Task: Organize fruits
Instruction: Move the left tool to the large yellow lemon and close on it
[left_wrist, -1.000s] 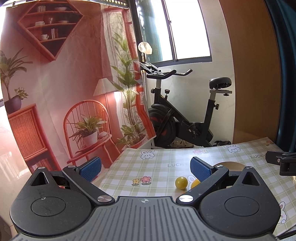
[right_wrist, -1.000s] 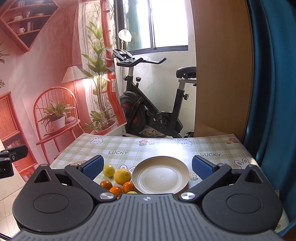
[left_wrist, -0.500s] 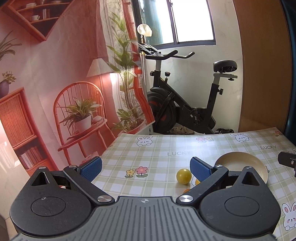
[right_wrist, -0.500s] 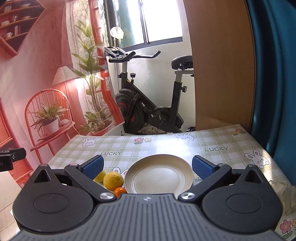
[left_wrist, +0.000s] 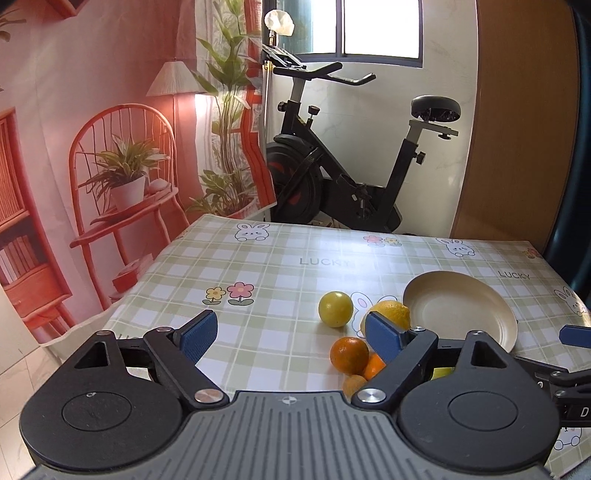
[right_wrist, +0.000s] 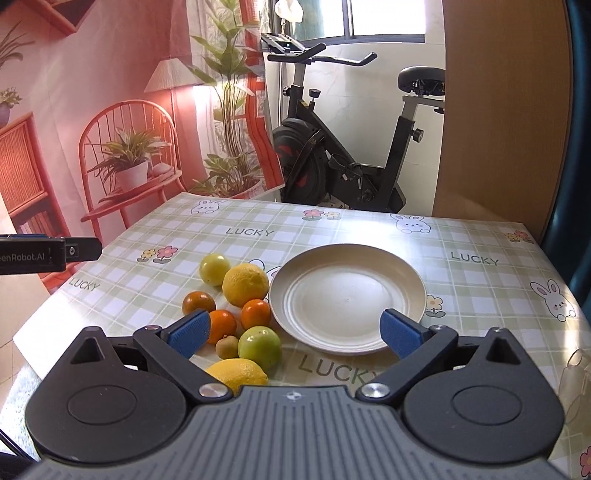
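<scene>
A cream plate lies empty on the checked tablecloth; it also shows in the left wrist view. Left of it sits a cluster of fruit: a yellow round fruit, a lemon, several oranges, a green fruit, a small brown fruit and a second lemon. My right gripper is open above the plate's near edge. My left gripper is open above the cloth, left of the yellow fruit and an orange.
The table carries a green checked cloth with rabbits and "LUCKY" print. An exercise bike stands behind it. A printed pink backdrop hangs at the left, a wooden panel at the right.
Both grippers have tilted down and moved in over the table. The fruit and plate now lie closer and lower in both views. Both stay open.
</scene>
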